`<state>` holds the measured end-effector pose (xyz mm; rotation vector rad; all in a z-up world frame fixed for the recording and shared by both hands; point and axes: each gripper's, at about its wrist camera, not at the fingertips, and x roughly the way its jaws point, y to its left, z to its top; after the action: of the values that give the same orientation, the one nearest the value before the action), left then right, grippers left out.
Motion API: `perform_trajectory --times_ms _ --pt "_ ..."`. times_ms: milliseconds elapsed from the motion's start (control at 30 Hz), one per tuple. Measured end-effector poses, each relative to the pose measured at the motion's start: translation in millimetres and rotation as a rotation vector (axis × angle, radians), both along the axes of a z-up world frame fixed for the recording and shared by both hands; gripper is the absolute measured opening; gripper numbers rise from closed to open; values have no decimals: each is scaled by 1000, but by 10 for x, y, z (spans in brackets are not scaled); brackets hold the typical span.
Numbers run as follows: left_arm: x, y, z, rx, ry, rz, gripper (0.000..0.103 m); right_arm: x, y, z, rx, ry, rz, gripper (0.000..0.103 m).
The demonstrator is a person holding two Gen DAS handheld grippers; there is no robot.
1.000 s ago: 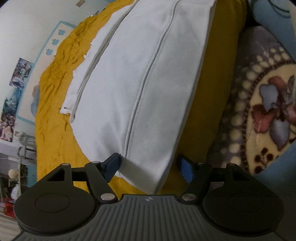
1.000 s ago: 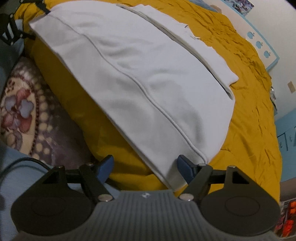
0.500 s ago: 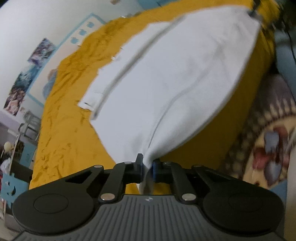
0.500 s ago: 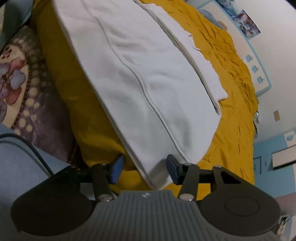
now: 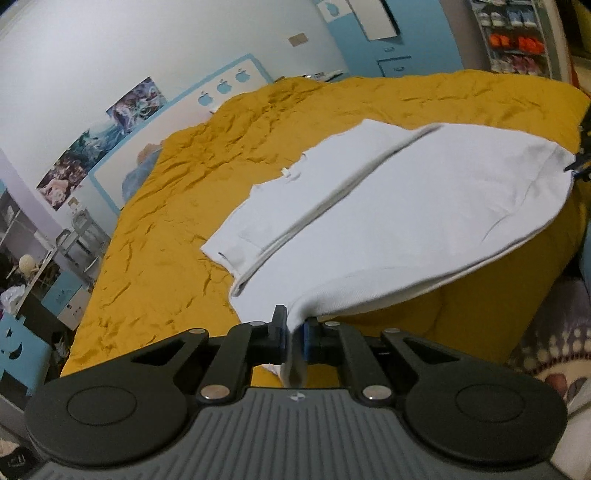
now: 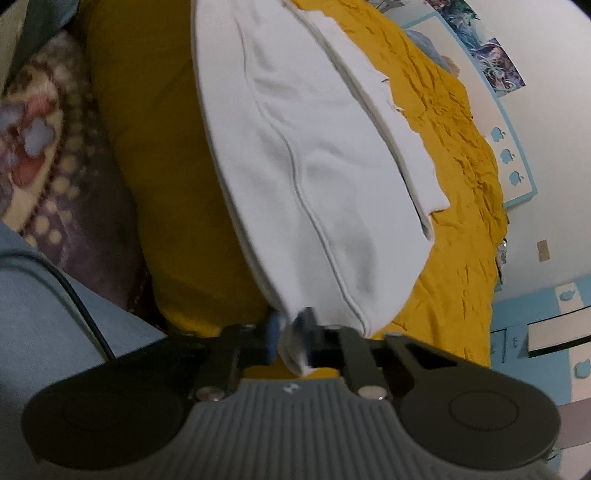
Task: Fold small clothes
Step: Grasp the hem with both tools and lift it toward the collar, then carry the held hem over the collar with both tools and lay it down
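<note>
While the white garment lies across the yellow bed, the left tongs pinch one near corner and the right tongs clamp the other. The fold is starting; next, both corners likely travel toward the far edge. Only the left view shows the shelves at upper right.
</note>
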<state>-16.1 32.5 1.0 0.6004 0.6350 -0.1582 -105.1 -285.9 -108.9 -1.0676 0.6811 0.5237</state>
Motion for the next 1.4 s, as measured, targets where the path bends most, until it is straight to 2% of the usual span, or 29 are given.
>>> perform_trajectory --times_ms 133,400,700,900,1067,1233,1400 --pt "48 69 81 -20 -12 29 8 -15 -30 339 88 -31 8 0" --pt "195 125 365 -53 -90 64 8 289 -90 1126 214 -202 -49 0" --pt "723 179 694 -15 -198 66 9 822 47 1643 164 -399 -25 0" --pt "1372 252 849 -6 -245 90 8 1460 153 1977 159 -481 -31 0" --pt "2028 320 842 2 -238 110 8 2237 293 2144 171 -502 -47 0" --pt "2638 474 681 -46 -201 147 8 3109 423 2106 205 -484 -65 0" --pt "3180 646 383 -104 -145 171 9 3969 533 1818 244 -428 -91 0"
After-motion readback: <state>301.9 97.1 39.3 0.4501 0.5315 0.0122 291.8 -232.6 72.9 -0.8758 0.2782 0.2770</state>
